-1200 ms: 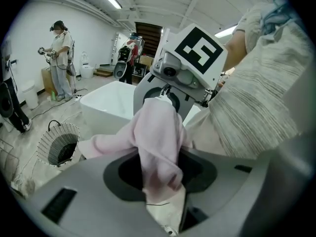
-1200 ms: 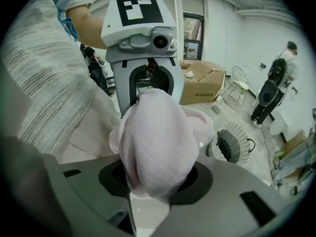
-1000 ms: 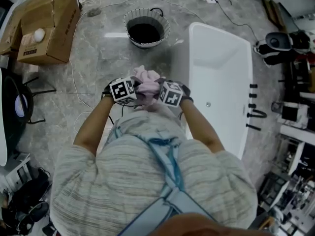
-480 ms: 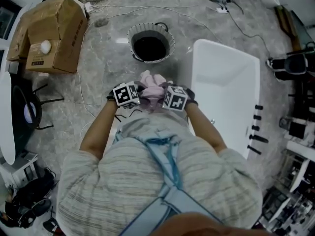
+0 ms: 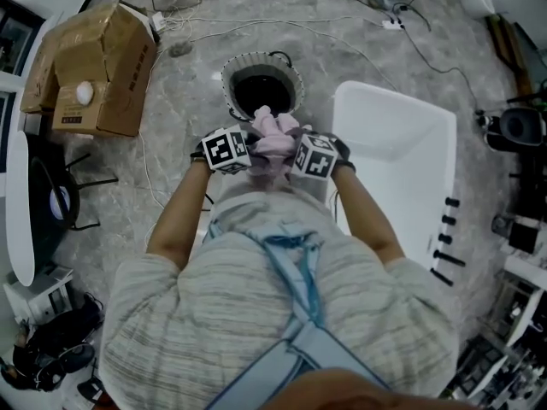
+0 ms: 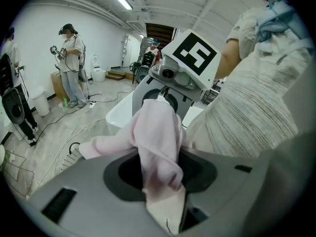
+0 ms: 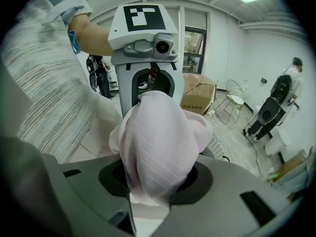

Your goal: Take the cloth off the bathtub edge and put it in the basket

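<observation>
Head view: cloth (image 5: 273,135) bunched btwn left tool (image 5: 246,150) & right tool (image 5: 297,154), both clamped on it, held in air left of tub (image 5: 402,143), right at near rim of basket (image 5: 232,68), dead ahead & equally near both tools, so prob. short push fwd.

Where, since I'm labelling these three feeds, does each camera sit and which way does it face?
Head view: on the person's head, facing steeply down at the round slatted basket and white bathtub; striped-shirted torso and both forearms show.
Left gripper view: on the left gripper, facing the right gripper along jaws clamped on the crumpled pink cloth; the torso shows at right.
Right gripper view: on the right gripper, facing the left gripper; the torso shows at left.
Shared: both gripper views show the cloth gripped from opposite sides.
</observation>
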`<state>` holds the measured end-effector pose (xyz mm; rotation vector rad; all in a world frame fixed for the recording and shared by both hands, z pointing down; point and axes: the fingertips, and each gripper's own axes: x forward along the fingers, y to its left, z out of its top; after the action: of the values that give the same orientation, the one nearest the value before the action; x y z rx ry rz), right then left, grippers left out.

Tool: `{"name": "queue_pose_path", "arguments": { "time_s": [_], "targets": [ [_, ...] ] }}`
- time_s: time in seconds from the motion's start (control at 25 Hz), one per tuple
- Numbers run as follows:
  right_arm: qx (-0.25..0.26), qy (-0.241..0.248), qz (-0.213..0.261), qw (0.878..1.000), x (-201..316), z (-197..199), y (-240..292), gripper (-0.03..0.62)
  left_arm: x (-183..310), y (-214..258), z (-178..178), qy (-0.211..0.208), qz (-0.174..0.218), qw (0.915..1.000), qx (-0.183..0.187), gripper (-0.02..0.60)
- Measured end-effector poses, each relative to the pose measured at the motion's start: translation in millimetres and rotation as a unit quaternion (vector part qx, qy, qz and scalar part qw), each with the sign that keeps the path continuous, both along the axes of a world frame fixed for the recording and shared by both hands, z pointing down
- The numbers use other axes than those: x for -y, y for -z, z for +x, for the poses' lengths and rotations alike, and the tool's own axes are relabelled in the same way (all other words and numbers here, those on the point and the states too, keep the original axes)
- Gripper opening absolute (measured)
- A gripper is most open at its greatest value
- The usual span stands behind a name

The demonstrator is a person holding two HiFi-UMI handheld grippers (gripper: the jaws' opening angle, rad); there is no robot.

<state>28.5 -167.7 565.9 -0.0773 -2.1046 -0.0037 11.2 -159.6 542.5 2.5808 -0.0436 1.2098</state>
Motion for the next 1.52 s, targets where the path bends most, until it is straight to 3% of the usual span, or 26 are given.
{"name": "queue_pose_path", "arguments": {
  "time_s": [0.44, 1.04, 1.52],
  "targets": [
    [-0.011, -0.018, 0.004, 1.000, 82.4, -14.7, 10.8, 0.169, 82.5, 9.3, -15.6, -0.021, -0.005, 0.9997, -0.014, 0.166],
    [-0.034, -0.053, -0.010, 0.998, 217.1, -102.7, -8.9, 0.169, 217.8, -11.6, -106.7, -0.051, -0.018, 0.9984, -0.018, 0.167],
    [-0.042, -0.090, 0.009, 0.995, 294.8, -127.1, -5.3, 0.169, 294.7, -10.9, -132.5, -0.076, 0.001, 0.9971, -0.012, 0.167]
  ]
}}
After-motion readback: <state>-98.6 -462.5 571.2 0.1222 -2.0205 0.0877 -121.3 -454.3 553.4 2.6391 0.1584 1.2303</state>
